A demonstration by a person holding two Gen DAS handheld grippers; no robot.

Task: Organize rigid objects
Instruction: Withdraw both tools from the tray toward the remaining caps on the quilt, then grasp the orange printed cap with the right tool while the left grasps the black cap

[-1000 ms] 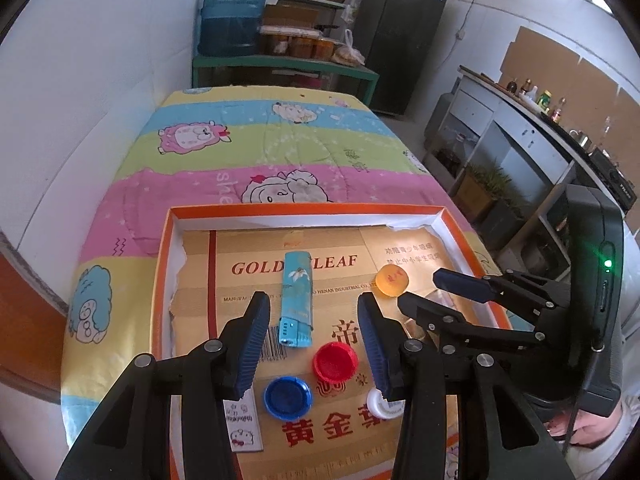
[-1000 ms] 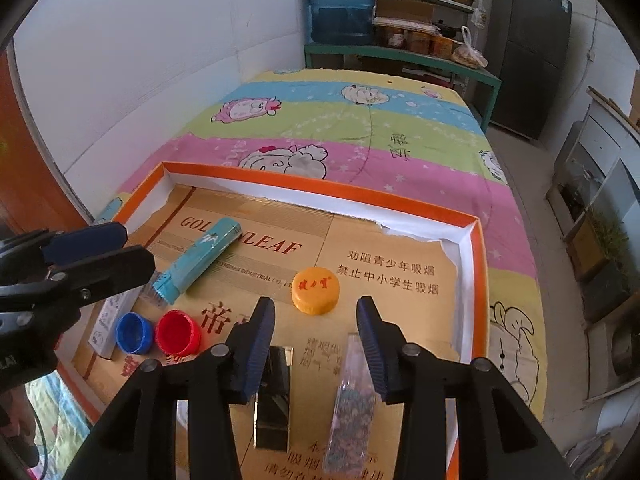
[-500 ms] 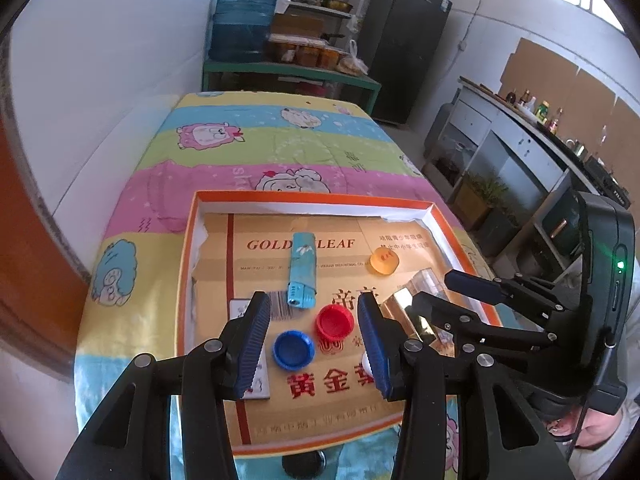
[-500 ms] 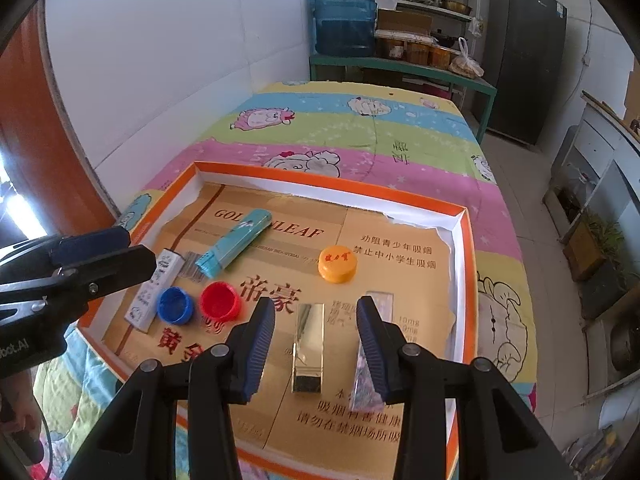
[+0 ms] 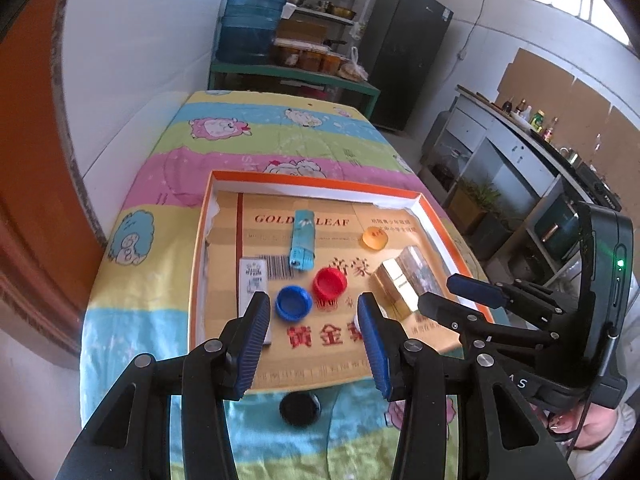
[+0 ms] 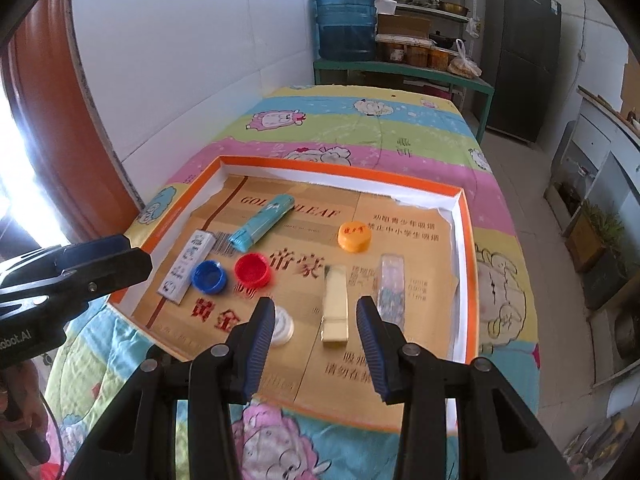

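Two grippers hang above the orange-rimmed tray (image 6: 466,216) – left gripper (image 5: 314,334) and right gripper (image 6: 316,330), both spread and empty. Inside, apparently grouped by kind: teal lighter (image 6: 262,222), gold box (image 6: 335,304); red cap (image 6: 251,269), blue cap (image 6: 208,277) – paired

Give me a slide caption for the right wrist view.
Open hand-held gripper above a gold bar in the orange tray.

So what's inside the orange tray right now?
Orange tray: blue, red, orange and white caps, three lighters, a white box. Right tongs partly cover the white cap.
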